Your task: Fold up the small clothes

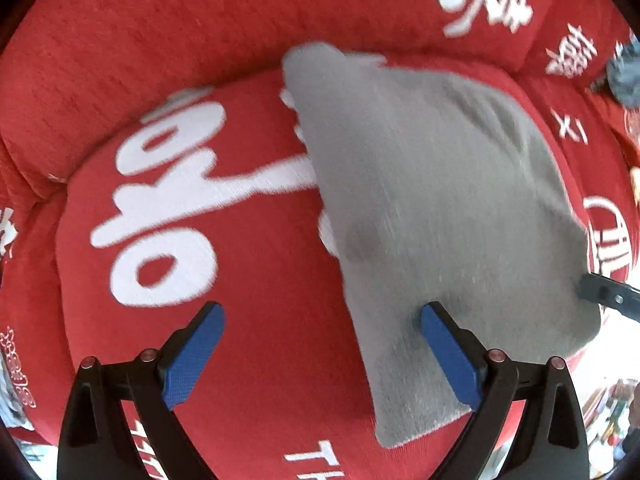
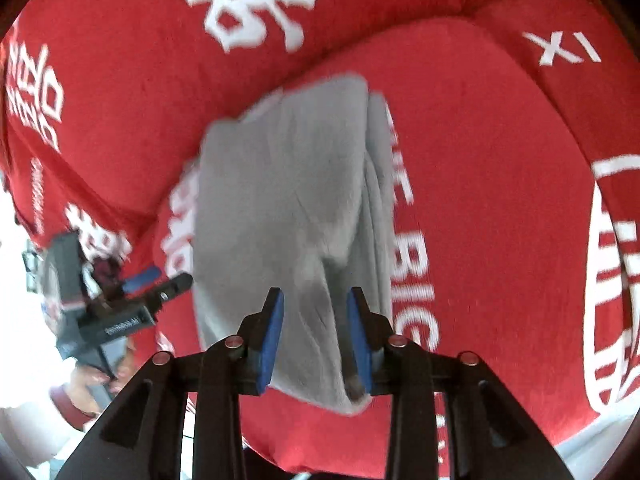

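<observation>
Garment (image 1: 432, 200): lies on the seat cushion (image 1: 260, 340), its far end near the backrest (image 1: 160, 32).
Backrest: stands behind the seat cushion.
Left gripper (image 1: 322, 354): over the cushion at the garment's left edge; one finger (image 1: 450, 356) above the cloth, the other beside it.
Right gripper (image 2: 315, 334): at the garment's near end, cloth between its fingers.
Grippers: left one lies left of the garment in the right wrist view.

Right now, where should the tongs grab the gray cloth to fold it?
Probably the near corner of the gray cloth, coming from the front edge of the red cushion. The corner there lifts off the cushion in a bunched fold, between the right tongs.
</observation>
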{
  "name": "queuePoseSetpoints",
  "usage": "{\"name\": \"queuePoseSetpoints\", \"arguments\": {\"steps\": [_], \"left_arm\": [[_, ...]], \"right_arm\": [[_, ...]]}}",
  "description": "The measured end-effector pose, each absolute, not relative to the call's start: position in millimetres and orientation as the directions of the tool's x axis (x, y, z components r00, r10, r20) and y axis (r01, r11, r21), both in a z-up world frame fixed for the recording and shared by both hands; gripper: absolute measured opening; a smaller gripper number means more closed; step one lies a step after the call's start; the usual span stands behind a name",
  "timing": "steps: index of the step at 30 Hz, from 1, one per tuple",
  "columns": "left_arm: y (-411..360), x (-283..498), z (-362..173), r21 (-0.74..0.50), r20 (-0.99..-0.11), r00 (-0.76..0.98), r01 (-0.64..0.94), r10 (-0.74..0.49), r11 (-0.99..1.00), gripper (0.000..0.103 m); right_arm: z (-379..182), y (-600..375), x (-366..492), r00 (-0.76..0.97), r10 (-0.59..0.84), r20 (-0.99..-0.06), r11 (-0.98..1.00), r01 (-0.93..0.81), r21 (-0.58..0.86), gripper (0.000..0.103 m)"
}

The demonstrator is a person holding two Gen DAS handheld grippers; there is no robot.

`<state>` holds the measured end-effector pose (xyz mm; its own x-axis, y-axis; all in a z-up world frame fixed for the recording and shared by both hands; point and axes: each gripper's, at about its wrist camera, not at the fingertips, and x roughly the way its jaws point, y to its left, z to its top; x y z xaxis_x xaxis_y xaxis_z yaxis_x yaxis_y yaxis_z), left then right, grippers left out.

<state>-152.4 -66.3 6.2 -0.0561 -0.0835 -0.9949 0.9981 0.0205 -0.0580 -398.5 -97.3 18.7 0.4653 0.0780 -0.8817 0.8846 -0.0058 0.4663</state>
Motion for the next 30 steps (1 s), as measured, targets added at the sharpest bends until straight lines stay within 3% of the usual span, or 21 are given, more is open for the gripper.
{"name": "queuePoseSetpoints", "arguments": {"steps": [1, 4, 28, 30], "left_arm": [[-61.8, -155.2, 2.0, -0.052, -0.996, -0.051, 0.999, -0.077, 0.015, 0.099], [-49.4, -157.9, -9.8, -0.058, -0.997, -0.057, 0.998, -0.044, 0.025, 0.099], [-16.7, -163.2, 1.2, -0.037, -0.999, -0.038, 0.991, 0.009, 0.125, 0.099], [-13.4, -162.3, 2.6, -0.043, -0.999, -0.044, 0.990, 0.009, 0.134, 0.099]], "right_arm": [[14.1, -92.7, -399.5, 0.442, 0.084, -0.893, -0.006, 0.896, 0.443, 0.009], [-2.7, -80.1, -411.3, 0.384, 0.094, -0.918, -0.037, 0.923, 0.382, 0.008], [-7.1, -71.0, -404.5, 0.288, 0.118, -0.950, -0.046, 0.958, 0.284, 0.012], [-4.5, -68.7, -402.9, 0.276, 0.116, -0.954, -0.049, 0.961, 0.272, 0.016]]}}
